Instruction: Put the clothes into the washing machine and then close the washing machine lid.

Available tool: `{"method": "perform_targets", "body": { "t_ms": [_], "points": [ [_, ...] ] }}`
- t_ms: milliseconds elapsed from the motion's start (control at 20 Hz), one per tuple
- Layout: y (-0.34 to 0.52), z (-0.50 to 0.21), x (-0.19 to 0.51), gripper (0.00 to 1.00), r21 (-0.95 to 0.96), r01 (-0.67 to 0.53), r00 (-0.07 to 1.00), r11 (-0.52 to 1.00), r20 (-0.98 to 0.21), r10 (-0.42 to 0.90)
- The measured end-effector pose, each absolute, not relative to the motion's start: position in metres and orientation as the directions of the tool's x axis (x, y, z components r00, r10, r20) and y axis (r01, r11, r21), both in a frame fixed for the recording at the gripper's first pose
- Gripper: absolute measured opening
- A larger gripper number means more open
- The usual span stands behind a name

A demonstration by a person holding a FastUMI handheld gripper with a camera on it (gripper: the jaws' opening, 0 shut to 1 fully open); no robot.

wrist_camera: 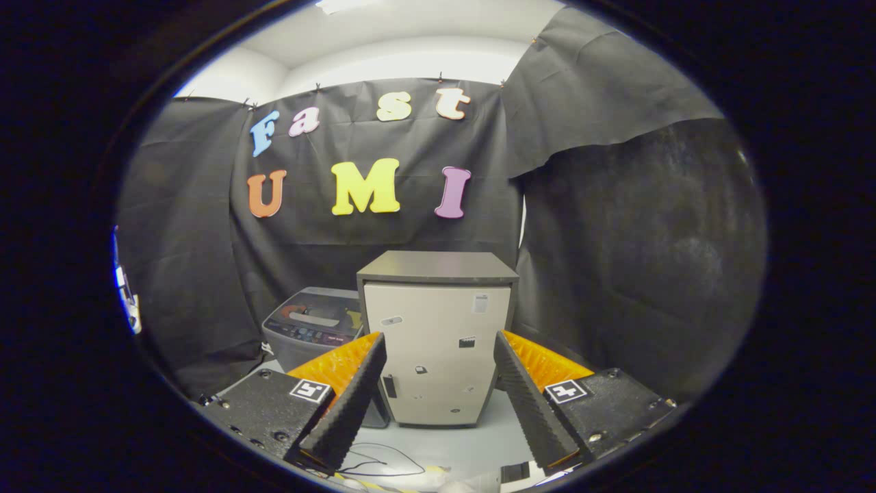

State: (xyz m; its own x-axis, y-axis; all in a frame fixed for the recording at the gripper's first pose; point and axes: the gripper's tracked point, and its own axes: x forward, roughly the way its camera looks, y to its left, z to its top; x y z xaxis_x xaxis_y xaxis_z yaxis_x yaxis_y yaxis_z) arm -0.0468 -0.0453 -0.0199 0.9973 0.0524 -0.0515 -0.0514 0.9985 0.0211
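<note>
Beyond the spread, empty gripper [438, 397]: beige cabinet [438, 342], with washing machine [311, 329] far left behind it. Clothes unseen; probably soft, light. Grasp a bunched fold.

Light came from a ceiling lamp [342, 5] overhead, v. bright, blown out. Pale grey cabinet [438, 335] front evenly lit, sharp; soft glare on its dark top. Black cloth wall [643, 260] at right dim, grainy. Strong fisheye bending twd edges.

The gripper camera is looking forward, level, along its spread fingers [356, 394] toward a cabinet [438, 335]. It is sitting near it, facing its front.
</note>
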Motion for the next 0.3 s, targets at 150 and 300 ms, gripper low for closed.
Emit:
{"method": "perform_targets", "body": {
  "t_ms": [150,300],
  "points": [
    [-0.0442,-0.0197,-0.0475,0.99,0.026,-0.052,0.997,0.998,-0.061,0.053],
    [-0.0447,-0.0203,-0.0495,0.99,0.025,-0.049,0.997,0.998,-0.062,0.051]
  ]
}}
